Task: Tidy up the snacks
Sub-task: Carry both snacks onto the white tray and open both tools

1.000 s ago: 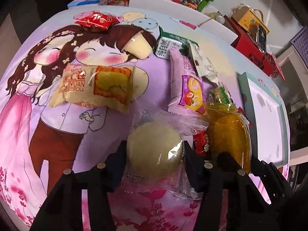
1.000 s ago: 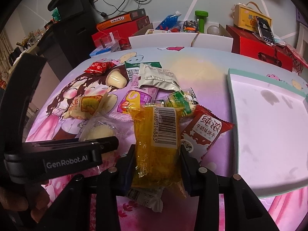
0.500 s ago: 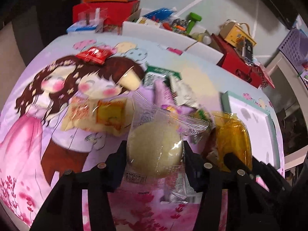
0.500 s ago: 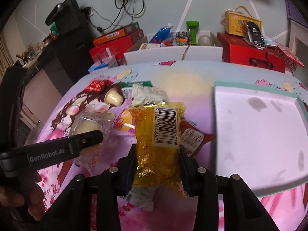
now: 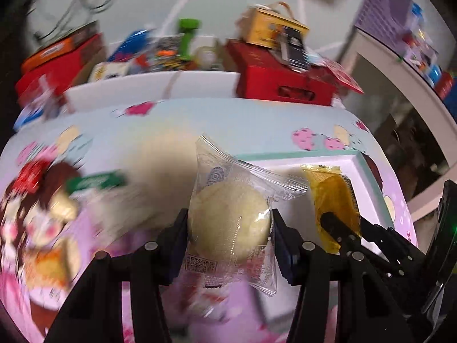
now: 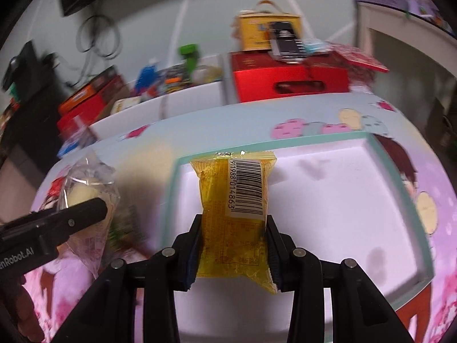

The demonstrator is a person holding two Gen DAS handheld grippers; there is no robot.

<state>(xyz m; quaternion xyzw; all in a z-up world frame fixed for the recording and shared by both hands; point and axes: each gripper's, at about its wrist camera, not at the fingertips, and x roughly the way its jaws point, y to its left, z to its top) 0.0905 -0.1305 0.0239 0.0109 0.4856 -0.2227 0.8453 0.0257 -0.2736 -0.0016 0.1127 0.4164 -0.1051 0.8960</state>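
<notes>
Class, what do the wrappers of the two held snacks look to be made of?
Round bun wrapper: clear, glossy plastic film, probably; the pale bun shows through, edges crimped. Yellow snack packet: translucent yellow plastic film, shiny, with a printed white barcode label.

**Occluded, Cropped and Blurred Regions**

Left wrist view: the snacks lying on the left of the tablecloth (image 5: 85,143) are motion-blurred; the red packet (image 5: 30,178) and green packet (image 5: 95,181) carry no readable print. The round bun packet (image 5: 230,223) hides the near-left corner of the white tray (image 5: 361,158). The yellow packet (image 5: 334,200) is covered at its lower end by the right gripper (image 5: 344,230), whose body is cut by the frame's right edge.

Right wrist view: the left gripper (image 6: 85,211) is cropped at the left edge, truncating its printed label. Its finger covers part of the bun packet. Background clutter around the red box (image 6: 288,78) is blurred; labels are illegible.
</notes>
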